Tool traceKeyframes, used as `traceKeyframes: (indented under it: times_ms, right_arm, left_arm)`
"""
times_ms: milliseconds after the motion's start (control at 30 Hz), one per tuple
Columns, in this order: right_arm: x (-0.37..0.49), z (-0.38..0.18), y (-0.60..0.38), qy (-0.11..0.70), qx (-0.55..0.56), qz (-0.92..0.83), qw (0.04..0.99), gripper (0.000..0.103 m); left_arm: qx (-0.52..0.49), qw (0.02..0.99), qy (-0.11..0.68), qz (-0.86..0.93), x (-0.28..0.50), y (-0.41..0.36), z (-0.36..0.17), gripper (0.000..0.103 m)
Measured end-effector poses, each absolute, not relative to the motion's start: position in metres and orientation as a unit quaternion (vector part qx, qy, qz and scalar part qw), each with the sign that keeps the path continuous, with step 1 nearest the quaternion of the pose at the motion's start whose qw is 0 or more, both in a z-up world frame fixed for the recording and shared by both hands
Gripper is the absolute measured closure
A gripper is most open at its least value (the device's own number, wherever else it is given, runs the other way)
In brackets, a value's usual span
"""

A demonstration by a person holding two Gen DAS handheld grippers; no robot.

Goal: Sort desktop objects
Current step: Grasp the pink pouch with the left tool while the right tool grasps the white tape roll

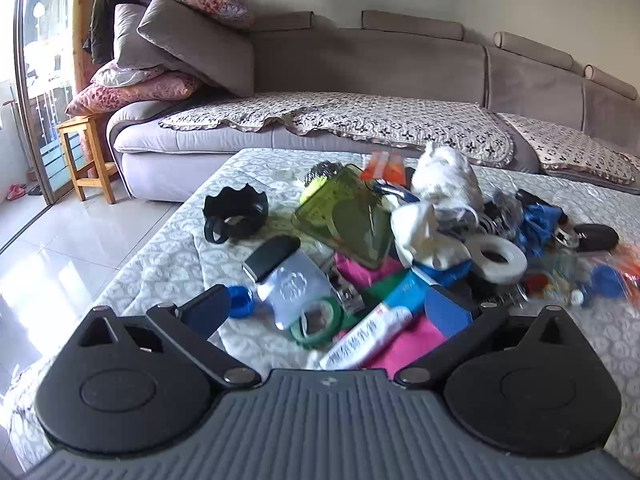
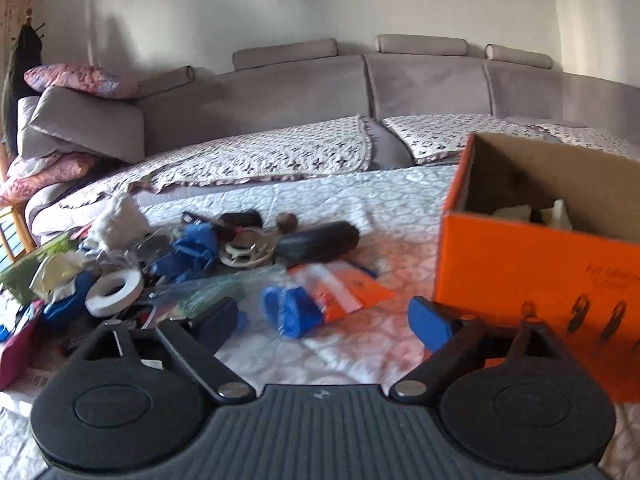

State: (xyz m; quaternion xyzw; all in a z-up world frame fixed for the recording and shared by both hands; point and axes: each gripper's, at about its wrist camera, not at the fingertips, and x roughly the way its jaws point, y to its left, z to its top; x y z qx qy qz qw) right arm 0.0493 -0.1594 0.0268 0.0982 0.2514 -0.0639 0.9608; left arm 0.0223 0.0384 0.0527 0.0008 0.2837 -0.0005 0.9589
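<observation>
Two hand-held claws hang over a quilt-covered worktop [image 1: 168,248] heaped with household odds and ends, with a grey sofa [image 1: 360,72] behind. The left claw [image 1: 332,312] stands wide apart and empty, its blue pads flanking a white toothpaste tube [image 1: 368,338], a green ring of tape [image 1: 316,322] and a clear plastic bag [image 1: 294,286]. The right claw [image 2: 324,320] is likewise spread, gripping nothing, above bare quilt just short of a crumpled blue plastic-wrapped bundle [image 2: 290,312]; an orange cardboard box [image 2: 532,276], open-topped and already holding a few pale items, sits close by its right finger.

The risk lies in the crowding. Objects overlap, so a closing left claw could pinch the tape or bag along with the tube, or drag neighbours off the pile. The slick tube may also squirt free. On the right, the box wall stands near enough to be knocked as the hand swings.

Counted in view: two claws, one orange box, one translucent green plastic container [image 1: 344,216], one white tape roll [image 1: 498,258], one green tape ring, one toothpaste tube, one black cylindrical case [image 2: 318,242], one black scalloped hood [image 1: 236,212]. The rest of the heap is too tangled to tally.
</observation>
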Motion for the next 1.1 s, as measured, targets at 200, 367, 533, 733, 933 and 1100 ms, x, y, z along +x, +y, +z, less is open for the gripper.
traceKeyframes:
  times_ms: [200,367,533,733,933,1100]
  right_arm:
    - [0.053,0.031,-0.148,0.251,0.114,-0.043,0.960,0.010]
    - [0.050,0.033,-0.137,0.234,0.093,-0.026,0.967,0.009]
    - [0.052,0.026,-0.138,0.246,0.078,-0.037,0.965,0.009]
    - [0.056,0.023,-0.138,0.237,0.056,-0.037,0.969,0.013]
    - [0.064,0.020,-0.126,0.255,0.046,-0.013,0.966,0.027]
    - [0.078,0.014,-0.134,0.288,0.095,-0.019,0.953,0.050]
  left_arm:
    - [0.040,0.953,0.299,-0.024,0.009,0.021,0.036,0.010]
    - [0.054,0.961,0.267,-0.043,0.000,0.008,0.043,0.013]
    - [0.071,0.956,0.276,-0.073,-0.001,-0.009,0.036,0.022]
    - [0.066,0.947,0.304,-0.075,0.007,-0.019,0.030,0.039]
    - [0.071,0.944,0.313,-0.076,0.007,-0.025,0.027,0.045]
    - [0.069,0.944,0.314,-0.072,0.007,-0.025,0.027,0.046]
